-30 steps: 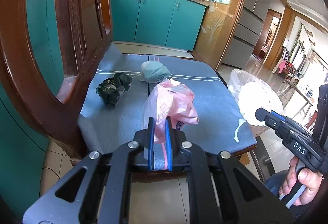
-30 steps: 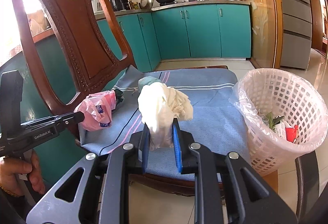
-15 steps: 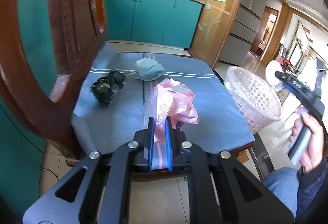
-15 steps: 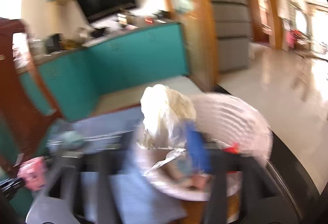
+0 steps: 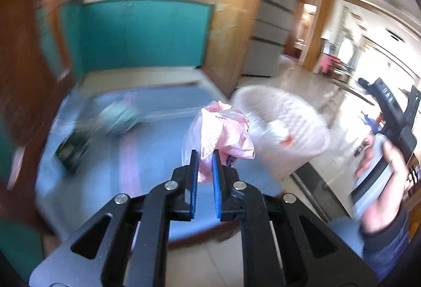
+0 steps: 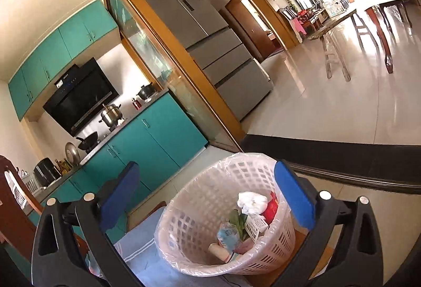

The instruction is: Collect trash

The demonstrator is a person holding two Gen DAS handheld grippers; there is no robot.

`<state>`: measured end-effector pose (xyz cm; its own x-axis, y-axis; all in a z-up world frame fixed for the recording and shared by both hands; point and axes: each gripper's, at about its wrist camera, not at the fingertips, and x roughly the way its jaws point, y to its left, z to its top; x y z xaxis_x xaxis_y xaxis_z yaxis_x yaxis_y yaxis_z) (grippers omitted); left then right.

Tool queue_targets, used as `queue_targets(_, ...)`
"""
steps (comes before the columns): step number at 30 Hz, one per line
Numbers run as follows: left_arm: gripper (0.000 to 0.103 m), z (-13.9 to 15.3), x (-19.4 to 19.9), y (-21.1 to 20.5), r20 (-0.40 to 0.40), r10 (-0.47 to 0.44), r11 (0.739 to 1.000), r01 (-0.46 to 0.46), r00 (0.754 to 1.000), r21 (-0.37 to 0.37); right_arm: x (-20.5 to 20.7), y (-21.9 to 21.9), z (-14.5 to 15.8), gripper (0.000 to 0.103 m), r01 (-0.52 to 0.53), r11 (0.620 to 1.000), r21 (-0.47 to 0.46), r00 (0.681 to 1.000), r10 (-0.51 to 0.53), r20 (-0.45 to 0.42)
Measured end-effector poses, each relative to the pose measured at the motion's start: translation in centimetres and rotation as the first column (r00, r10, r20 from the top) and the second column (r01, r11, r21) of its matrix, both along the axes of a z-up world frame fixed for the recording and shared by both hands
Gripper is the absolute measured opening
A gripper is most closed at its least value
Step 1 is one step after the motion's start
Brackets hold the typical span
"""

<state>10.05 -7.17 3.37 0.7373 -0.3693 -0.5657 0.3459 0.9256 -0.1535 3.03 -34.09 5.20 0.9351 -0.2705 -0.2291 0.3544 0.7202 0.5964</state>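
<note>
With the right gripper (image 6: pixel 208 197) opening empty over the white basket (image 6: pixel 194 210), the pink bag (image 5: pixel 222 134), clamped in the left gripper (image 5: pixel 204 168) above the blue-covered table's (image 5: pixel 158 145) right edge, could be snagged on the basket's rim.

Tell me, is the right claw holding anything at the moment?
No, the right claw stands wide with nothing between its pads, above the white basket.

Wad (image 6: pixel 252 202) lies in basket (image 6: pixel 210 264) on table (image 5: pixel 163 139).
</note>
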Motion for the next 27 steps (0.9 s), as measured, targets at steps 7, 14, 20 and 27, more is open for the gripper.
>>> queue_targets(7,0.054,3.7,7.8,-12.9,0.049,-0.162,0.987,0.160,0.986,0.028,-0.5,0.2,0.1,0.100,-0.001,1.000,-0.016,1.000,0.001,0.004)
queue_targets(14,0.094,0.4,6.9,-8.6,0.018,0.008,0.998,-0.009,1.000,0.056,0.8,1.8,0.4,0.100,-0.092,0.992,-0.087,0.995,0.088,-0.046)
queue_targets(20,0.099,-0.9,-0.6,2.5,0.082,0.243,0.957,-0.252,0.967,0.141,4.2,7.8,0.0,0.100,-0.378,0.910,-0.170,0.915,0.339,-0.221)
queue_targets(27,0.099,-3.0,-4.3,10.7,0.019,0.443,0.894,-0.443,0.896,0.072,3.8,20.5,-1.7,0.100,-0.707,0.653,-0.270,0.697,0.584,-0.416)
